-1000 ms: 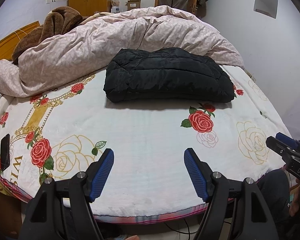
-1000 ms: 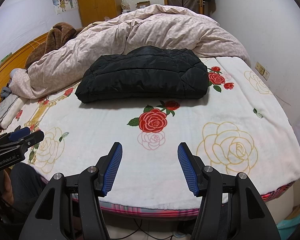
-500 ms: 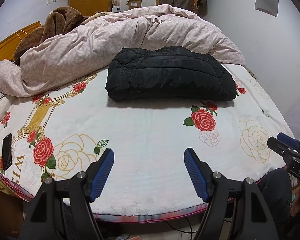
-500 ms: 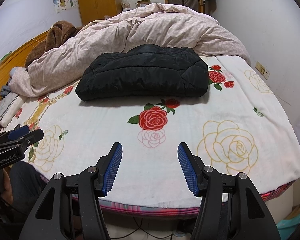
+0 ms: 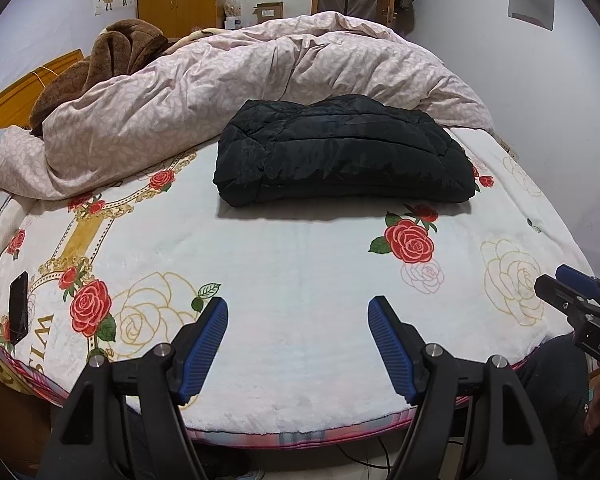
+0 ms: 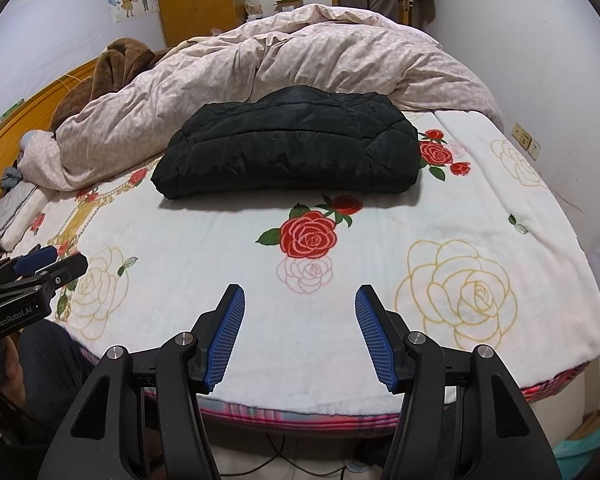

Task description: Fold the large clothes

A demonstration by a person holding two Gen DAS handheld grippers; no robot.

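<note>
A black quilted jacket (image 5: 340, 152) lies folded into a thick rectangle on the rose-print blanket (image 5: 300, 272) of the bed; it also shows in the right wrist view (image 6: 288, 148). My left gripper (image 5: 298, 316) is open and empty above the bed's near edge, well short of the jacket. My right gripper (image 6: 300, 312) is also open and empty at the near edge. Each gripper shows at the side of the other's view, the right one (image 5: 572, 296) and the left one (image 6: 40, 268).
A crumpled pink duvet (image 5: 236, 92) and a brown blanket (image 5: 116, 52) lie heaped behind the jacket. A black phone (image 5: 19, 306) lies at the bed's left edge. A white wall (image 6: 540, 60) runs along the right side. A wooden headboard (image 6: 32, 108) is at the left.
Both views have shifted slightly, the jacket sitting a little lower and nearer in frame. Both grippers stay open and empty.
</note>
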